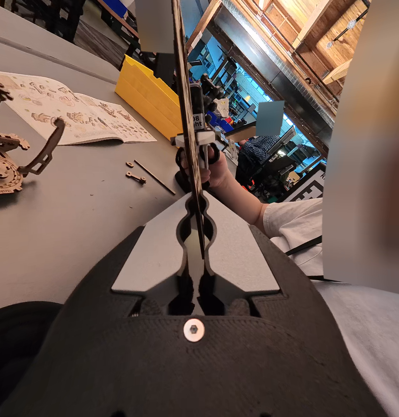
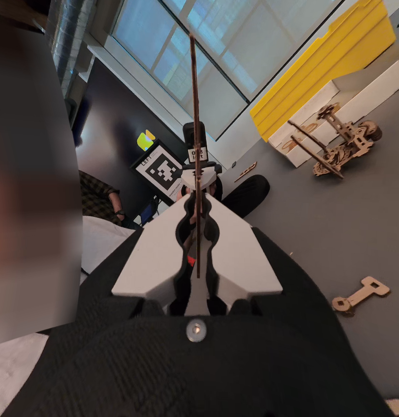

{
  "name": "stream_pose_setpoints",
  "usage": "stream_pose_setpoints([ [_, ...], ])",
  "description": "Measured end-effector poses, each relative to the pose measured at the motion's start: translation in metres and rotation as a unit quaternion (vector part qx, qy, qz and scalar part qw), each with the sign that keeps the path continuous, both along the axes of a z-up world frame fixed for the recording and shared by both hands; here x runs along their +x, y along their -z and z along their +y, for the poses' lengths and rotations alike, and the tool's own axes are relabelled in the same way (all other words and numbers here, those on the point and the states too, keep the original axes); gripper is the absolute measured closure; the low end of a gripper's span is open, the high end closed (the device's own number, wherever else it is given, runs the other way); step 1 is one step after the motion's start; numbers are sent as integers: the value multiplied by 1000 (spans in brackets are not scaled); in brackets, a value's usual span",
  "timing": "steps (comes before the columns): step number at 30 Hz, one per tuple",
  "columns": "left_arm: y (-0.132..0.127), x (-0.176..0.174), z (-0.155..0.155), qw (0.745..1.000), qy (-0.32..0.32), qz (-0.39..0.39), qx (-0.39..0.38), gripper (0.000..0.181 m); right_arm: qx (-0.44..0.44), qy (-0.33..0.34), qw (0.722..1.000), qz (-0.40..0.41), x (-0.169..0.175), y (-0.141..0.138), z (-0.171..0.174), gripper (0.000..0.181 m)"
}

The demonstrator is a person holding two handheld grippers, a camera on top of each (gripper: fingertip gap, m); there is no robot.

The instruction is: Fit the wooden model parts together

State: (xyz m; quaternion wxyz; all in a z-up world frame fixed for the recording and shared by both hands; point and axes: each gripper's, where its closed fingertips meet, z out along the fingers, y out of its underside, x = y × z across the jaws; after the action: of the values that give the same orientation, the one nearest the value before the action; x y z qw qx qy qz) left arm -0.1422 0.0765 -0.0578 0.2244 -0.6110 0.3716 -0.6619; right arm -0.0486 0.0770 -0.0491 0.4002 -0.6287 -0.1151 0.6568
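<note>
A thin dark wooden sheet stands edge-on, held up in the air by both grippers. My left gripper is shut on its near edge. My right gripper shows beyond, shut on the same sheet farther along. In the right wrist view the sheet runs edge-on through my right gripper, with my left gripper clamped on it just past the fingertips. A partly built wooden model stands on the grey table at the left; it also shows in the right wrist view.
An open instruction booklet and a yellow bin lie on the table. Small loose wooden parts and a thin strip lie near the sheet. A flat wooden link and a white box show in the right wrist view. Tip to tip, the grippers are about 10 cm apart.
</note>
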Motion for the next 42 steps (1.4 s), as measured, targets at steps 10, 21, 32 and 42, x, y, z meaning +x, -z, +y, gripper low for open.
stream_pose_setpoints([
  [10,12,-6,-2,1000,-11,27,-3,181,3,39,996,-79,4,14,8,173],
  [21,1,3,-16,999,37,-23,-10,157,-5,-33,997,-74,-17,11,-12,181],
  [32,25,32,-25,996,63,56,9,180,30,-45,991,-127,-24,20,-18,181],
  [42,38,38,-18,992,66,106,-8,180,43,-6,978,-206,-5,36,-7,173],
])
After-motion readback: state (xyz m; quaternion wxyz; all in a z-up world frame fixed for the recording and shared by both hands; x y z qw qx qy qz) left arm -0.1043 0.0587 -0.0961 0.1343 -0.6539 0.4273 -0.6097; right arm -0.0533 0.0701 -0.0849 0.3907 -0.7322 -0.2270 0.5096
